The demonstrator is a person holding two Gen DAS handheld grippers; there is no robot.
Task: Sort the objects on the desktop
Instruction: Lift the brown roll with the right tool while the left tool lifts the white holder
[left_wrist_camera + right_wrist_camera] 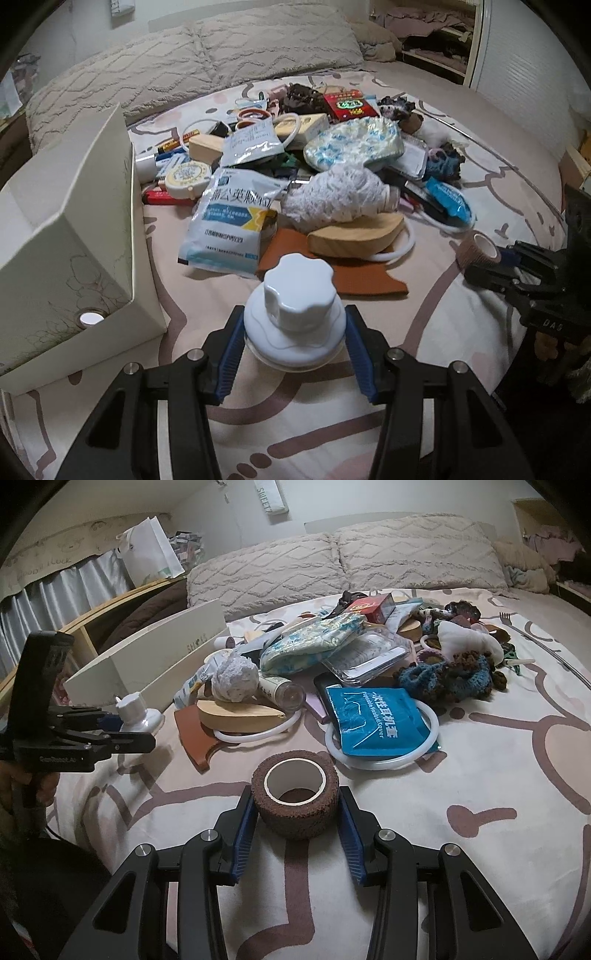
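My left gripper [294, 332] is shut on a white bottle with a scalloped cap [295, 314], held a little above the bedspread; the same bottle [136, 712] shows at the left of the right wrist view. My right gripper [298, 808] is shut on a brown roll of bandage tape [295, 794], its blue pads pressing both sides; that roll [478, 251] appears at the right of the left wrist view. A heap of mixed objects [303, 162] lies beyond both grippers on the bed.
An open cream box [74, 236] stands at the left, close to the left gripper. The heap holds medicine sachets [232, 221], a wooden block [358, 236], a brown leather piece [354, 273], white rings [384, 753], a blue pouch [373, 720] and crochet scrunchies [450, 675]. Pillows [207, 62] line the back.
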